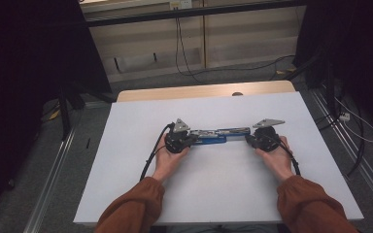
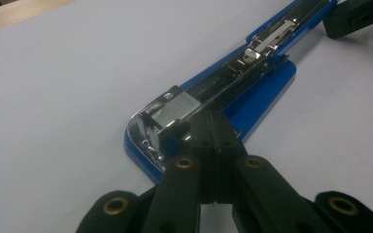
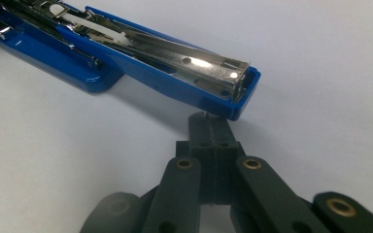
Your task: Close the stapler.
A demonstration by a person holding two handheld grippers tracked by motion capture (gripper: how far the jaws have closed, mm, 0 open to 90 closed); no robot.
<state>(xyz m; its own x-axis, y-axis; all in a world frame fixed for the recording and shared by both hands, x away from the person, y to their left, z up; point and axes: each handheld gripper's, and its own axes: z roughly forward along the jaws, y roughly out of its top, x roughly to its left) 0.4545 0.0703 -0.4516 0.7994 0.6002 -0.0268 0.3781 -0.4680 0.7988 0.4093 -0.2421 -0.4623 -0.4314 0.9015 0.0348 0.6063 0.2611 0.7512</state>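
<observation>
A blue stapler [image 1: 217, 136] lies opened out flat near the middle of the white tabletop [image 1: 223, 194], stretched between the two grippers. In the high view the left gripper [image 1: 190, 140] sits at its left end and the right gripper [image 1: 248, 139] at its right end, each held in a hand with an orange-brown sleeve behind.

In the left gripper view the jaws are pressed together, nothing between them, and their joined tip [image 2: 212, 127] lies against the stapler's [image 2: 252, 92] metal head, just behind the shiny block at that end. The blue base runs away up and to the right, the open staple channel on top of it.

In the right gripper view the jaws are likewise pressed together and empty. Their tip [image 3: 209, 119] sits just under the blue end of the stapler's [image 3: 175, 73] opened arm, touching or very nearly so; which one cannot be told. The arm's metal channel lies face up, with a white pusher strip in it farther along.
</observation>
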